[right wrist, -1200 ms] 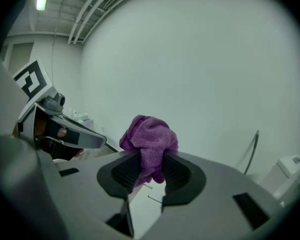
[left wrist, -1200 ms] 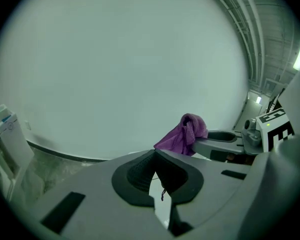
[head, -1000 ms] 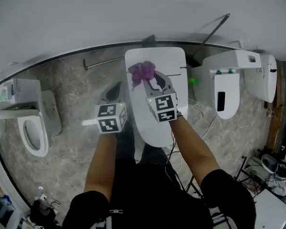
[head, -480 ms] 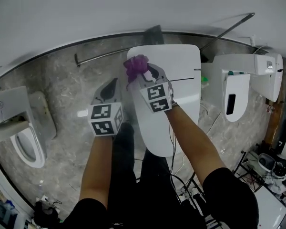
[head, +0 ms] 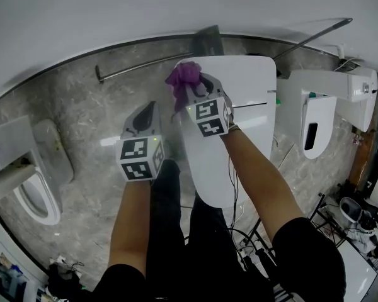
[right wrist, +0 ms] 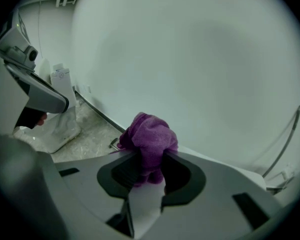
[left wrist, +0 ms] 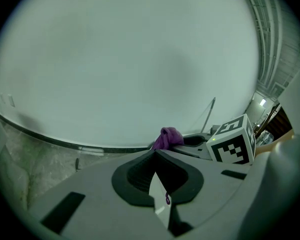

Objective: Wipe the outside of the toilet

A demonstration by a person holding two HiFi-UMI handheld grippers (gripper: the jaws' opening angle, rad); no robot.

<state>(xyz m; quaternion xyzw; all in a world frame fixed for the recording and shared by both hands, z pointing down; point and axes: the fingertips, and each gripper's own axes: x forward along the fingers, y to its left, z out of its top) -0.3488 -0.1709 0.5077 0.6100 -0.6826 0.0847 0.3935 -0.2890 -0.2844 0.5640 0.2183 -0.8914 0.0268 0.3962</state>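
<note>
A white toilet (head: 239,112) with its lid down stands in the middle of the head view. My right gripper (head: 192,88) is shut on a bunched purple cloth (head: 184,77) and holds it at the lid's far left corner. In the right gripper view the cloth (right wrist: 149,136) bulges up from between the jaws of the right gripper (right wrist: 147,166). My left gripper (head: 148,110) hangs over the floor left of the toilet, shut, with nothing held. The left gripper view shows its jaws met at the tip (left wrist: 155,153), with the cloth (left wrist: 169,136) beyond.
A second toilet (head: 41,181) with its seat showing stands at the left, and a third (head: 321,118) at the right. A metal rod (head: 138,71) lies on the marbled floor by the wall. Cables (head: 252,244) trail by my legs.
My right gripper has carried the cloth from the rear part of the lid out to its far left corner. The left gripper has stayed beside the toilet.
</note>
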